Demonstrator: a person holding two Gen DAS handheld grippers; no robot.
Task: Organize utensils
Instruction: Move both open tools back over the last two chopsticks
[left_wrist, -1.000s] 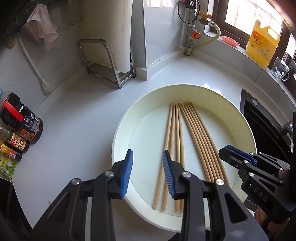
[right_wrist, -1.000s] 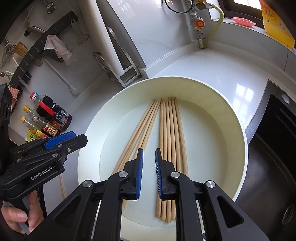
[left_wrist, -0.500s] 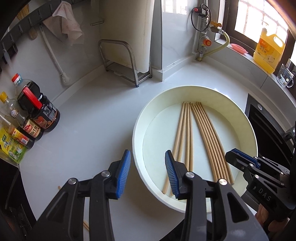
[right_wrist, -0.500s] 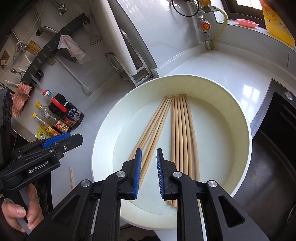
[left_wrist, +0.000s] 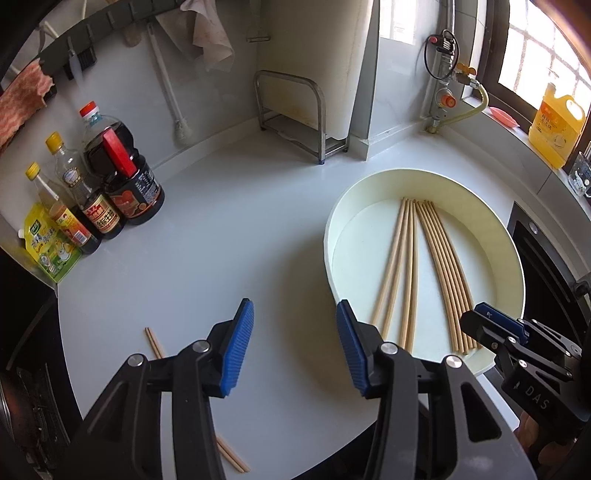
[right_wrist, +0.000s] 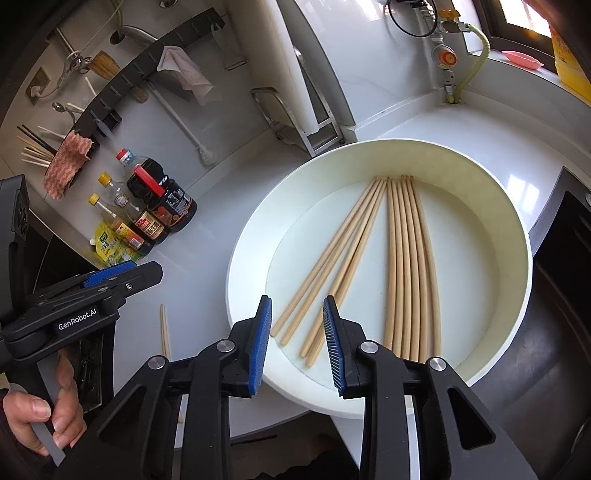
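Both hand-held grippers, left (left_wrist: 294, 345) and right (right_wrist: 297, 341), are opening, empty; chopsticks (right_wrist: 402, 266) in the basin (right_wrist: 517, 236) run lengthwise toward the bench's back wall.

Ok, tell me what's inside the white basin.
The basin holds only wooden chopsticks: a straight bundle and a looser fan beside it, lying flat. The right gripper covers the near rim and some chopstick ends; nothing else shows inside.

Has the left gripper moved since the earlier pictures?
Yes. The left gripper, jaws opening and empty, was over the white basin; it has shifted left, now above bare counter beside the rim.
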